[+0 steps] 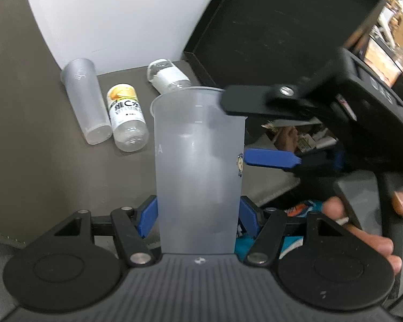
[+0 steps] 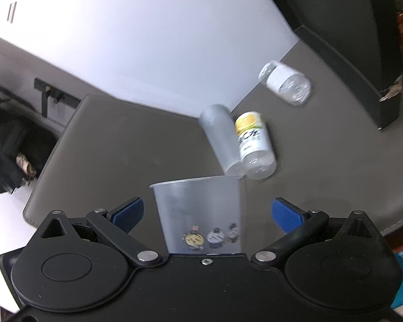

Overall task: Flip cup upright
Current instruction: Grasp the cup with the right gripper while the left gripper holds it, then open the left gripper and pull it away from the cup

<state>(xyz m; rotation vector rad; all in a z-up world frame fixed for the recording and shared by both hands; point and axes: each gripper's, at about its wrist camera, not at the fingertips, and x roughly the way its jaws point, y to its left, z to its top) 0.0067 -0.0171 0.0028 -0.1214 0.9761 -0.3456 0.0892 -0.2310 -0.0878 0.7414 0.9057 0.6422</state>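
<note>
The left gripper had the frosted cup clamped low on its body, blue pads pressed against both sides, rim pointing away from the camera, apparently mouth-up. That low grip looked deliberate: it left the rim and upper wall free for the other tool. And there was the right gripper, reaching in from the right with its fingers spread wide, one at the rim and one against the printed side, gripping nothing. From its own camera, the right gripper showed daylight between each blue pad and the cup, so it was bracketing rather than holding, probably steadying or letting go. The cup sat over the near part of the grey tabletop, close to its right edge; whether its base touched down was hidden. Farther back toward the wall lay a second frosted cup on its side, touching a yellow-labelled bottle, with a white-labelled bottle beyond.
</note>
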